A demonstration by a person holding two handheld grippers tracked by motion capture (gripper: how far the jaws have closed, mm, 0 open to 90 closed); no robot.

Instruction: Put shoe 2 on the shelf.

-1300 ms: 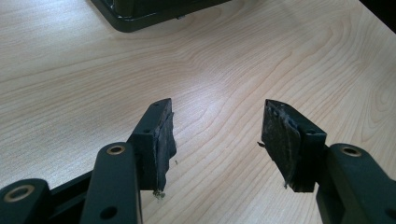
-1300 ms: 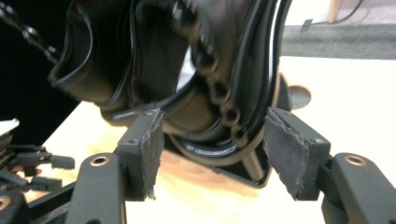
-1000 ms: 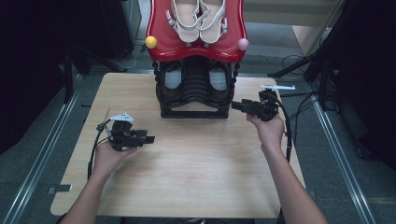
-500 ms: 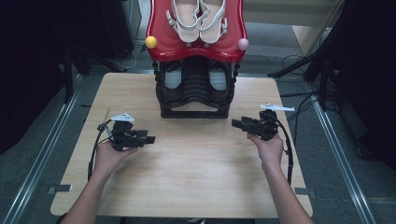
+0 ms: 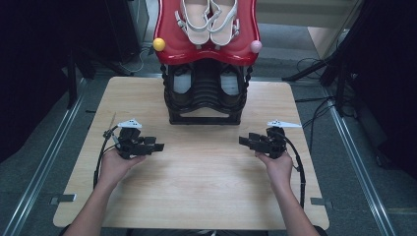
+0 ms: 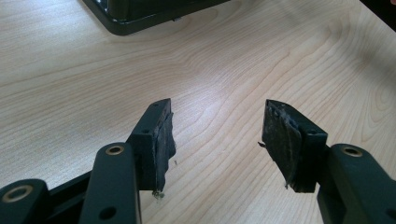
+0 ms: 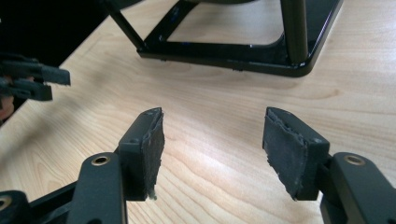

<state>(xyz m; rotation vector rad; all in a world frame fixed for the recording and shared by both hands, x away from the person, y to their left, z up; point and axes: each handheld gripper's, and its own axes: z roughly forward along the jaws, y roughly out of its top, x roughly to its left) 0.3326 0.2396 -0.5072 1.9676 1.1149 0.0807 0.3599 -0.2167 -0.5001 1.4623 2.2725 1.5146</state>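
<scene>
Grippers rest low on the table (image 5: 206, 182), left gripper (image 5: 156, 146) and right gripper (image 5: 244, 141) both empty with jaws spread, flanking the black shoe rack (image 5: 205, 101) at the far edge, seemingly parked clear of it, white sandals (image 5: 209, 19) on its red top tier.

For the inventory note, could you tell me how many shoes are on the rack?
4. Two white strappy sandals, the left sandal and the right sandal, lie side by side on the red top shelf. Two dark shoes, and, sit on the black lower tier. More may be hidden.
</scene>
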